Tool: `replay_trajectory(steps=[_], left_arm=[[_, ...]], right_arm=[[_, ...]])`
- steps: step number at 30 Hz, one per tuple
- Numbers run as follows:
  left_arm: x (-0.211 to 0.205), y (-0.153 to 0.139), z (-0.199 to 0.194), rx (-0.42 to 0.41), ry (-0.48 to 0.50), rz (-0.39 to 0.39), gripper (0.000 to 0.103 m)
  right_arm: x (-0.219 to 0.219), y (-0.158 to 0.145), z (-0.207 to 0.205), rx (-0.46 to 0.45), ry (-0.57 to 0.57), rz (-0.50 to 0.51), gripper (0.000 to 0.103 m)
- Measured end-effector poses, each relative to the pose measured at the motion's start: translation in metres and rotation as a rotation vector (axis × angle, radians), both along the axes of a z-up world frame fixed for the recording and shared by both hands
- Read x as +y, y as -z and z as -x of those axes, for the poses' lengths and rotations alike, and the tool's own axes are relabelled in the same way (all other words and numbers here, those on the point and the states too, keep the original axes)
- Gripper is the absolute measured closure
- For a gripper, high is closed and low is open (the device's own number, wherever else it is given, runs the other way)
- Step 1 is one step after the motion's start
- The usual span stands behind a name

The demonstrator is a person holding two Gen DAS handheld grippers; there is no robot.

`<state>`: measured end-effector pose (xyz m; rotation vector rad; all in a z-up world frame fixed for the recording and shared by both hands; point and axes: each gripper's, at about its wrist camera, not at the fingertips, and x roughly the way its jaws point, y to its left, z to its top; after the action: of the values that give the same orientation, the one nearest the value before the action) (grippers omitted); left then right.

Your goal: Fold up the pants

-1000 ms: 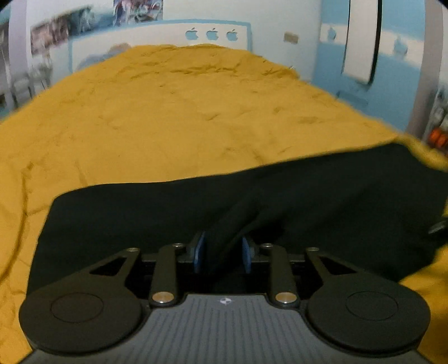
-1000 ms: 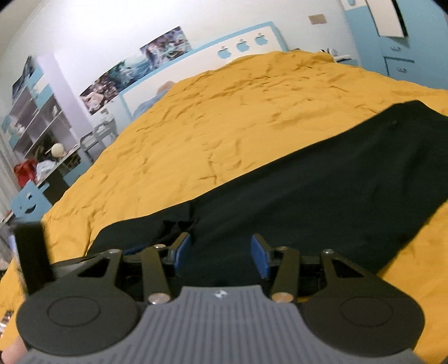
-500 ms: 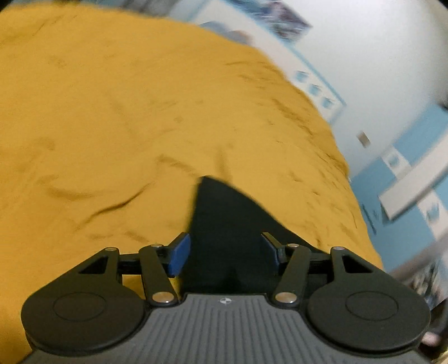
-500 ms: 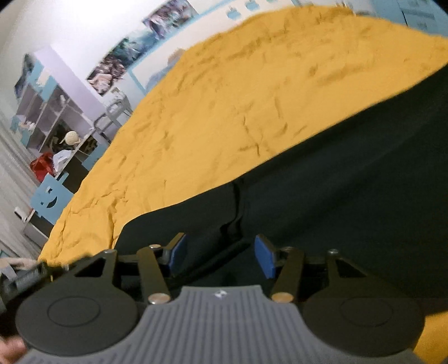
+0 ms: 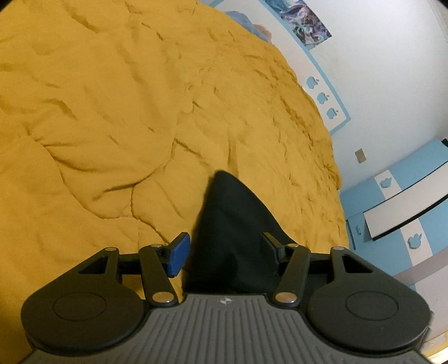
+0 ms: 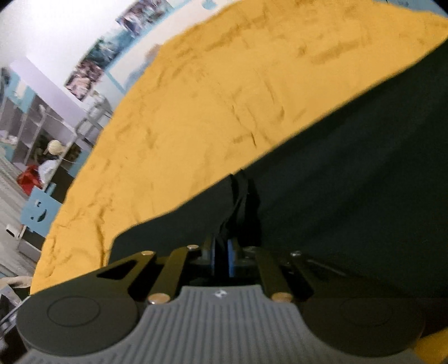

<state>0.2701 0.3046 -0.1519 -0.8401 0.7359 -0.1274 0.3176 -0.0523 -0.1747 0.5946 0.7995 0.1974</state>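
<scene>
Black pants (image 6: 350, 173) lie spread on a yellow bedspread (image 6: 224, 92). In the right wrist view my right gripper (image 6: 221, 253) is shut on a bunched fold of the pants near their left end, with the blue pads pressed close together. In the left wrist view my left gripper (image 5: 224, 252) is open, its blue pad (image 5: 177, 254) on the left and the other finger on the right, with a pointed corner of the pants (image 5: 232, 224) lying between them. The cloth is not pinched there.
The yellow bedspread (image 5: 112, 112) fills most of the left wrist view. A white wall with posters (image 5: 302, 25) and blue cabinets (image 5: 397, 212) stand beyond the bed. Shelves and a blue chair (image 6: 39, 207) stand off the bed's left side.
My left gripper opened, let go of the pants and swung to a new angle over a corner. My right gripper closed on a fold of the pants.
</scene>
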Motion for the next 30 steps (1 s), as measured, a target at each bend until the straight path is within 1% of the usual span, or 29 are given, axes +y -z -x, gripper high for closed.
replay_trajectory(steps=[3, 5, 7, 10, 12, 13, 14, 15, 16, 17, 19, 20, 21, 24, 26, 27, 28, 29, 30], left_arm=[[-0.004, -0.004, 0.000, -0.026, -0.008, -0.030, 0.037], [-0.010, -0.004, -0.002, -0.023, 0.018, -0.044, 0.037], [-0.019, -0.001, -0.005, -0.009, 0.046, -0.063, 0.037], [-0.032, 0.004, -0.008, 0.013, 0.096, -0.098, 0.038], [-0.038, 0.005, -0.010, 0.019, 0.136, -0.107, 0.038], [-0.041, 0.006, -0.011, 0.029, 0.160, -0.124, 0.038], [-0.046, 0.007, -0.014, 0.057, 0.188, -0.158, 0.038], [-0.053, 0.009, -0.016, 0.086, 0.213, -0.208, 0.040], [-0.058, 0.010, -0.016, 0.098, 0.229, -0.253, 0.040], [-0.063, 0.010, -0.016, 0.100, 0.240, -0.287, 0.040], [-0.069, 0.007, -0.014, 0.104, 0.258, -0.331, 0.040], [-0.070, 0.006, -0.014, 0.107, 0.264, -0.341, 0.040], [-0.071, 0.006, -0.013, 0.108, 0.264, -0.343, 0.040], [-0.071, 0.007, -0.013, 0.104, 0.256, -0.329, 0.040], [-0.071, 0.008, -0.012, 0.103, 0.249, -0.314, 0.040], [-0.071, 0.009, -0.012, 0.102, 0.246, -0.306, 0.040], [-0.069, 0.010, -0.012, 0.102, 0.243, -0.300, 0.040], [-0.066, 0.011, -0.012, 0.101, 0.240, -0.295, 0.040], [-0.066, 0.011, -0.011, 0.098, 0.236, -0.288, 0.040]], right_arm=[[-0.013, -0.019, 0.012, -0.061, 0.016, 0.025, 0.100], [-0.022, -0.021, 0.015, -0.067, 0.023, 0.035, 0.100], [-0.030, -0.015, 0.013, -0.054, 0.033, 0.059, 0.100], [-0.036, -0.003, 0.011, -0.050, 0.048, 0.142, 0.100], [-0.041, 0.004, 0.012, -0.047, 0.045, 0.123, 0.098], [-0.041, 0.006, 0.012, -0.038, 0.032, 0.130, 0.094], [-0.039, 0.007, 0.011, -0.022, 0.018, 0.153, 0.087], [-0.039, 0.007, 0.011, -0.012, 0.014, 0.175, 0.086], [-0.039, 0.004, 0.013, -0.019, 0.020, 0.197, 0.083], [-0.038, 0.000, 0.014, -0.035, 0.034, 0.230, 0.078], [-0.026, -0.013, 0.024, -0.105, 0.044, 0.383, 0.078], [-0.019, -0.019, 0.025, -0.143, 0.021, 0.429, 0.078], [-0.011, -0.023, 0.027, -0.176, -0.019, 0.452, 0.078], [0.013, -0.023, 0.030, -0.225, -0.165, 0.452, 0.078], [0.025, -0.011, 0.028, -0.203, -0.243, 0.483, 0.078], [0.027, -0.003, 0.026, -0.168, -0.264, 0.512, 0.079], [0.027, 0.008, 0.024, -0.109, -0.286, 0.535, 0.079], [0.024, 0.008, 0.028, -0.105, -0.284, 0.518, 0.079], [0.017, 0.003, 0.034, -0.126, -0.273, 0.487, 0.078]])
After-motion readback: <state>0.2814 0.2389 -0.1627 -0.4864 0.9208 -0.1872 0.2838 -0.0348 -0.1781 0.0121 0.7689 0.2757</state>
